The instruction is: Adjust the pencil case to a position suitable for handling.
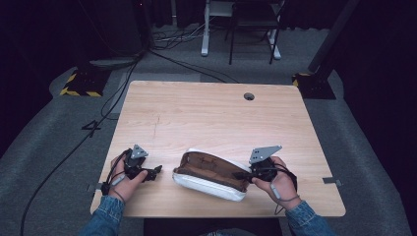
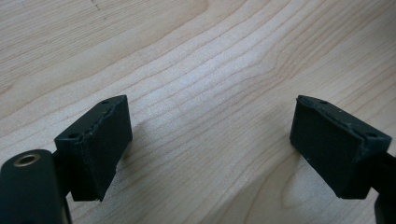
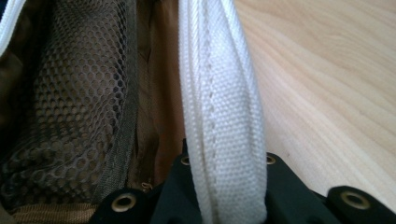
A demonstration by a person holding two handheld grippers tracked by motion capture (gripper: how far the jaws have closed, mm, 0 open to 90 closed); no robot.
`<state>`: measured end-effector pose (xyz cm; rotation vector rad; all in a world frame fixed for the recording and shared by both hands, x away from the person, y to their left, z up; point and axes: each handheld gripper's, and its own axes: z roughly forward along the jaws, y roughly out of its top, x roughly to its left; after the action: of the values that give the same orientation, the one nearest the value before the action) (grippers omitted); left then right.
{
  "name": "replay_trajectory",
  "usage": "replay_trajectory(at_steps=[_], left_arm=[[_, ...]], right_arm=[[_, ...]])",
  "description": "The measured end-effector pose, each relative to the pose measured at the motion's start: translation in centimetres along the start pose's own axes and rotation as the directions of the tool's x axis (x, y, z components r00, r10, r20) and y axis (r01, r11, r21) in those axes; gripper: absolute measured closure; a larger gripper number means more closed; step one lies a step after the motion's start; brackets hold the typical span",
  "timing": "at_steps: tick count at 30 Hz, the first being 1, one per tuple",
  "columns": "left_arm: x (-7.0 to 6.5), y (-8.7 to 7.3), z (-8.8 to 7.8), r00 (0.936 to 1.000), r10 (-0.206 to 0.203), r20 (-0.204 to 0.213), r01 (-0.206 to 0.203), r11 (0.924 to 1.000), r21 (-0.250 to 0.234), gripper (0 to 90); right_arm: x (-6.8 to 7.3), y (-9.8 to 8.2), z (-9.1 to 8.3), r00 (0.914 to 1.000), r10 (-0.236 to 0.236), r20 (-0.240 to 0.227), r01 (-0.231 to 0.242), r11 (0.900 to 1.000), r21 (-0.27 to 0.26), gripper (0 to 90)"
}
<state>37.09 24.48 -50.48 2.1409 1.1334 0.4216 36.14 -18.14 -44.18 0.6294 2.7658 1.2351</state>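
In the high view, the white pouch [image 1: 210, 175] lay open on the table [image 1: 211, 110] between both grippers. In the left gripper view, the left gripper [image 2: 210, 140] stood wide open over bare wood. In the right gripper view, the right gripper [image 3: 224, 186] was clamped on the pouch's white edge [image 3: 224, 116], its mesh lining [image 3: 79, 102] left of the jaws.

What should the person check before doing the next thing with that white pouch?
1. Right tongs gripping the pouch: ok, shut on its white edge.
2. Pouch open: ok, brown lining and mesh pocket show.
3. Left tongs free: ok, open with bare wood between them.
4. Left tongs apart from the pouch: ok, a gap shows in the high view.
5. Pouch fully on the table: ok, though it lies near the front edge.
6. Anything inside the pouch: cannot tell.
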Motion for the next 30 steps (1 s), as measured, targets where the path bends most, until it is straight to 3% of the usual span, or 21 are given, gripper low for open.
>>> replay_trajectory(at_steps=[15,25,27,30], left_arm=[[0.0,0.0,0.0,1.0000,0.001,0.000,-0.001,1.0000,0.000,12.9],[0.0,0.0,0.1,1.0000,0.000,-0.001,0.000,1.0000,-0.002,12.8],[0.0,0.0,0.1,1.0000,-0.001,-0.001,0.001,1.0000,-0.001,12.7],[0.0,0.0,0.1,1.0000,-0.002,-0.001,0.002,1.0000,-0.001,12.7]], right_arm=[[0.8,-1.5,1.5,0.9988,-0.024,-0.043,0.027,0.998,0.054,87.4],[0.8,-1.9,1.7,0.9987,-0.018,-0.048,0.021,0.999,0.048,86.5],[0.8,-2.0,1.8,0.9986,-0.014,-0.050,0.016,0.999,0.041,83.5],[0.6,-2.2,2.0,0.9984,0.013,-0.056,-0.011,0.999,0.037,66.2]])
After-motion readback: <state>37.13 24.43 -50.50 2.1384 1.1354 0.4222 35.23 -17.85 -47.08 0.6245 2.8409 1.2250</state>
